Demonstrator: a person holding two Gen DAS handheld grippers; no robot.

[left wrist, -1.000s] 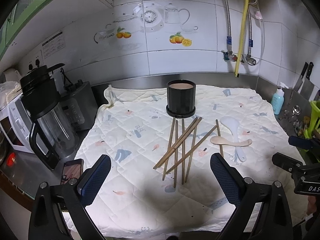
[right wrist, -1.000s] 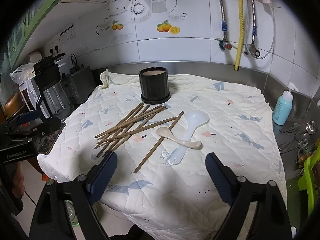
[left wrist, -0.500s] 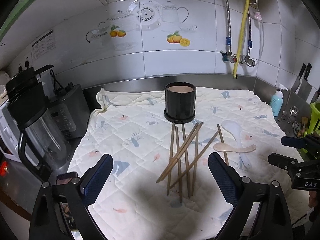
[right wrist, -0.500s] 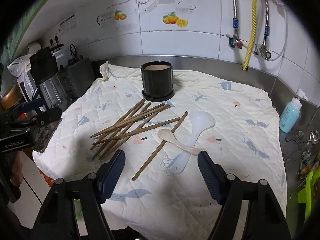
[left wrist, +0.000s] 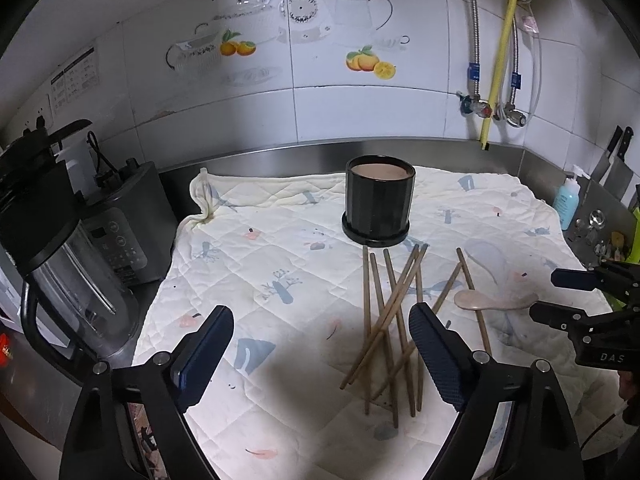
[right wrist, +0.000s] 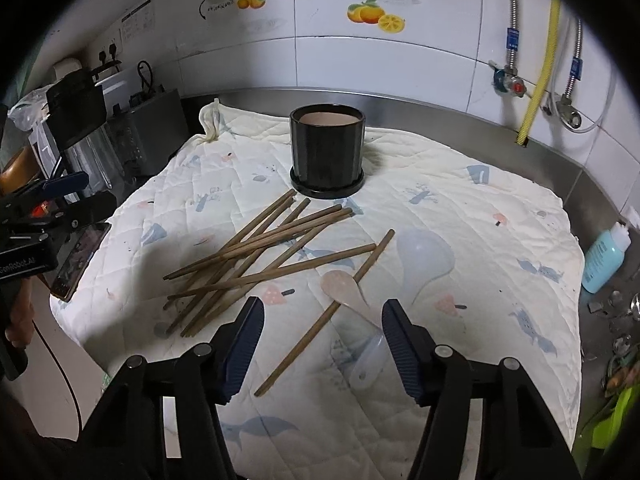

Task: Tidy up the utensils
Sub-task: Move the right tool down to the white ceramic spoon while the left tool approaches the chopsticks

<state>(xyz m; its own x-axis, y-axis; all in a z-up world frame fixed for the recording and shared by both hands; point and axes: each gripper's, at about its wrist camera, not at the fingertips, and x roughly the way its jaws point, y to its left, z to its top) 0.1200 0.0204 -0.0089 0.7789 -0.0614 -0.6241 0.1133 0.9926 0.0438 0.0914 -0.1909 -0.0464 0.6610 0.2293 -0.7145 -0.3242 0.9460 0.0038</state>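
Several brown chopsticks (left wrist: pixel 394 320) lie crossed in a pile on the quilted cloth (left wrist: pixel 280 264), in front of a black round holder (left wrist: pixel 378 200). Right of them a beige spoon (left wrist: pixel 492 302) rests across a white spoon (left wrist: pixel 486 260). My left gripper (left wrist: pixel 320 312) hovers over bare cloth just left of the pile, its jaws closing with nothing between them. My right gripper (right wrist: pixel 323 308) hangs above a lone chopstick (right wrist: pixel 332 308) and the beige spoon (right wrist: pixel 346 292); its jaws are closing too, and the pads touch nothing. The white spoon (right wrist: pixel 424 264), pile (right wrist: pixel 256 256) and holder (right wrist: pixel 327 152) lie beyond.
A blender jug (left wrist: pixel 68 276) and a grey appliance (left wrist: pixel 128 220) stand left of the cloth, and a phone (right wrist: pixel 80 260) lies at its left edge. A blue soap bottle (right wrist: pixel 604 260) stands on the steel counter at the right. Pipes hang on the tiled back wall.
Both grippers have come closer to the utensils. The right jaws have narrowed clearly and the left ones a little. The utensils have not shifted.
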